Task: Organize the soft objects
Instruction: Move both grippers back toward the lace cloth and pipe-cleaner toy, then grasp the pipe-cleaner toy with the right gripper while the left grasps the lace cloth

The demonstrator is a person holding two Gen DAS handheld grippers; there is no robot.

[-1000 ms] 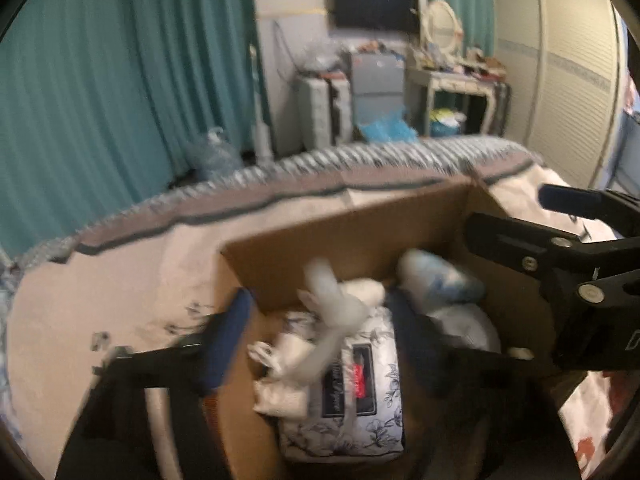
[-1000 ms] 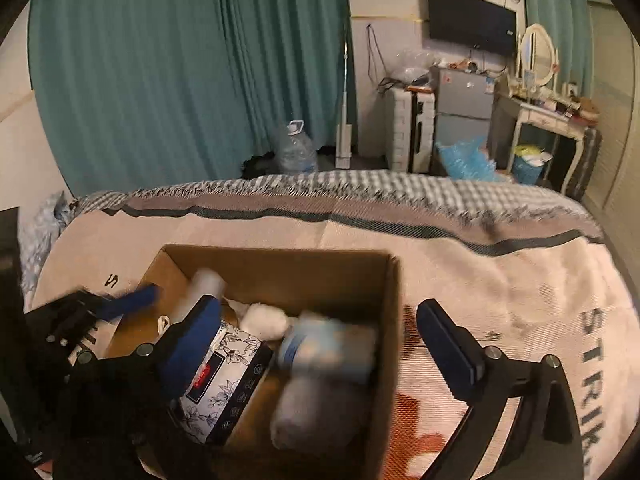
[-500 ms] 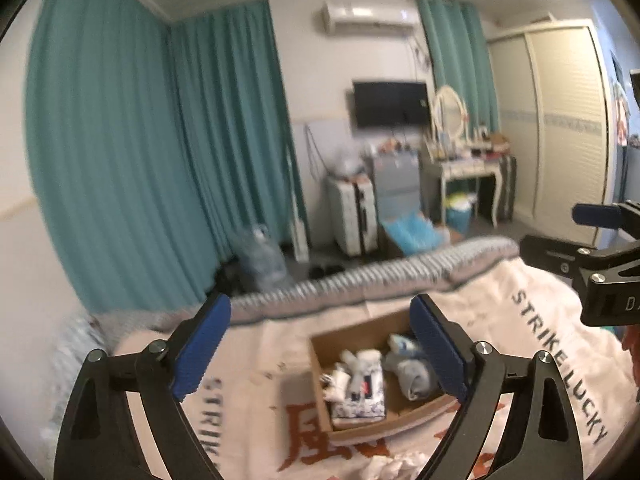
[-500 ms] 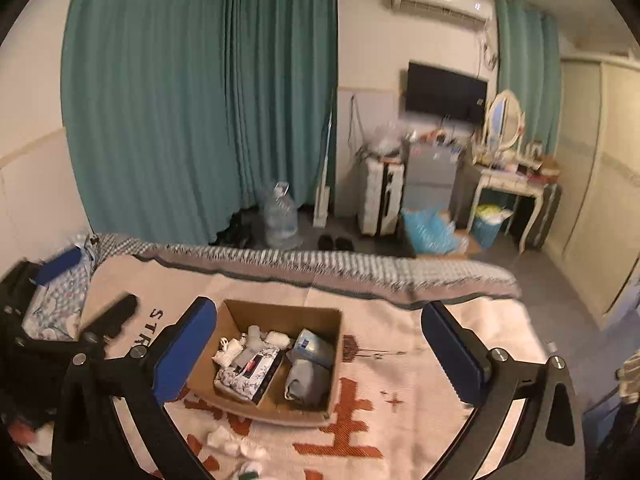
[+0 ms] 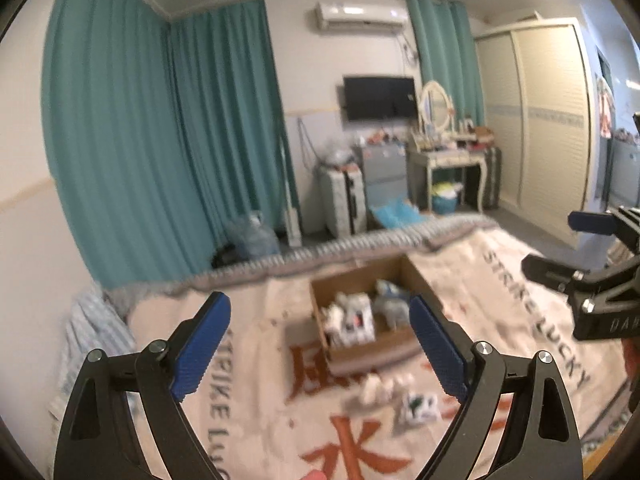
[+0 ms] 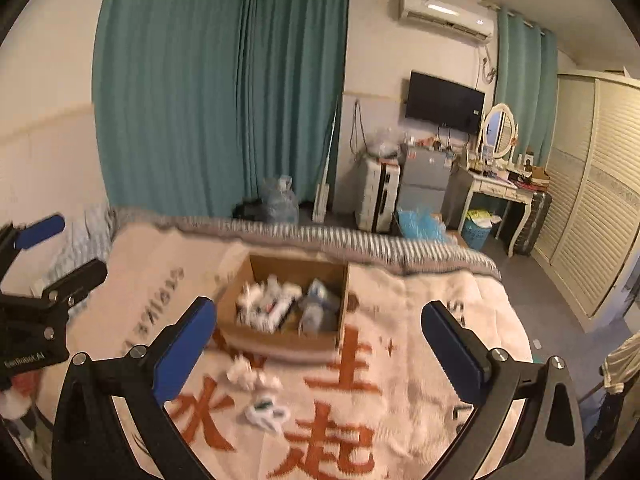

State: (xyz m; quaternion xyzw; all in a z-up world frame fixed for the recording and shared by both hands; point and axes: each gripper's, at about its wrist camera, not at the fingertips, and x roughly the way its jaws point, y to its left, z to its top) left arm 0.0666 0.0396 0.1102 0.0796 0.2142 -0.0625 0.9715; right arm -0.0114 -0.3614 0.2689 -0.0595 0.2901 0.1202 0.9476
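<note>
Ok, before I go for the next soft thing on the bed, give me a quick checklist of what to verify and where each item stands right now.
1. Left gripper open and empty: ok, jaws spread wide with nothing between them.
2. Right gripper open and empty: ok, same.
3. Items left to collect: not ok, a white crumpled piece and a white-and-green bundle lie on the blanket, outside the box.
4. Cardboard box upright and open: ok.
5. Room left in the box: cannot tell, its contents are blurred.
6. Path to the loose items: ok, nothing stands between the grippers and them.
</note>
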